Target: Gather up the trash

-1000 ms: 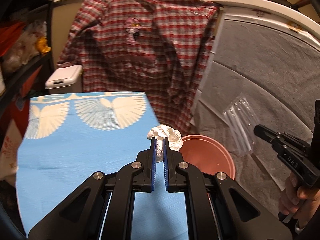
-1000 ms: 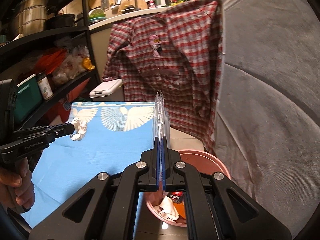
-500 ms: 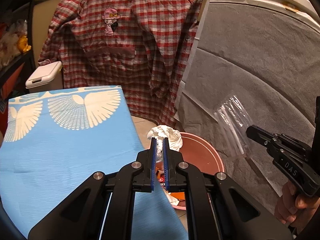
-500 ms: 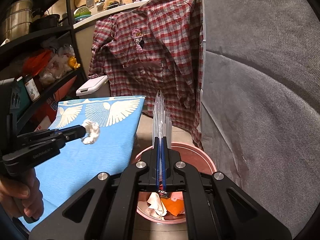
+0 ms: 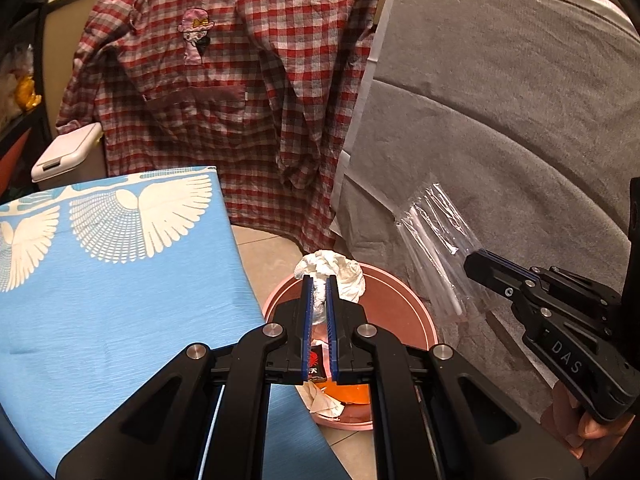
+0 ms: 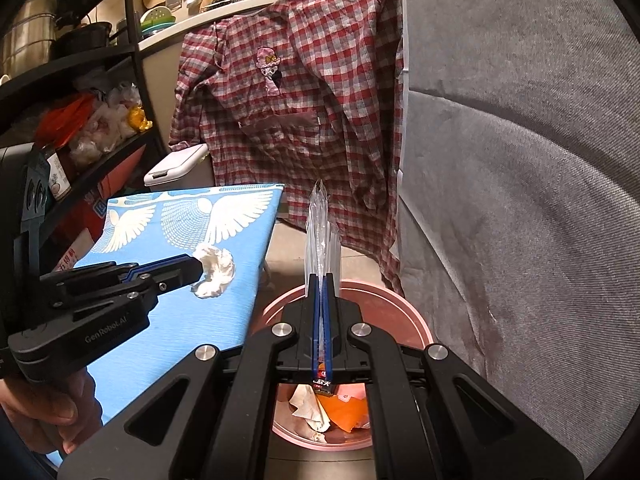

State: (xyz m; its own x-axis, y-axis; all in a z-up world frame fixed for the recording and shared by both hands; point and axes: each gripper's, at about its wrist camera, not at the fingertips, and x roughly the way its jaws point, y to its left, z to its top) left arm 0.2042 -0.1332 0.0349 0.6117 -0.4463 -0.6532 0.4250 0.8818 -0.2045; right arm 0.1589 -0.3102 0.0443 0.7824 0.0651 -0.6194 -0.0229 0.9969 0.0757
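Left gripper [image 5: 319, 288] is pinching a crumpled tissue [image 5: 332, 272] over the pink bin [image 5: 404, 304] below it. Right gripper [image 6: 321, 280] is clamping a clear plastic wrapper [image 6: 322, 232], though its jaws are opening slightly, above that bin.

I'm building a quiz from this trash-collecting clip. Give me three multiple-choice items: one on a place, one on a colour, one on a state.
1. Where is the pink bin?
A. on the blue cloth
B. on the floor beside the blue cloth
C. on the shelf

2. What colour is the crumpled tissue in the left gripper?
A. white
B. orange
C. green

3. What state is the right gripper in?
A. wide open and empty
B. lying in the bin
C. closed on the clear plastic wrapper

Answers:
1 B: the bin stands on the tiled floor next to the edge of the blue cloth.
2 A: the wad between the pads is white.
3 C: the wrapper sticks up from between the nearly shut jaws, which are just starting to open.
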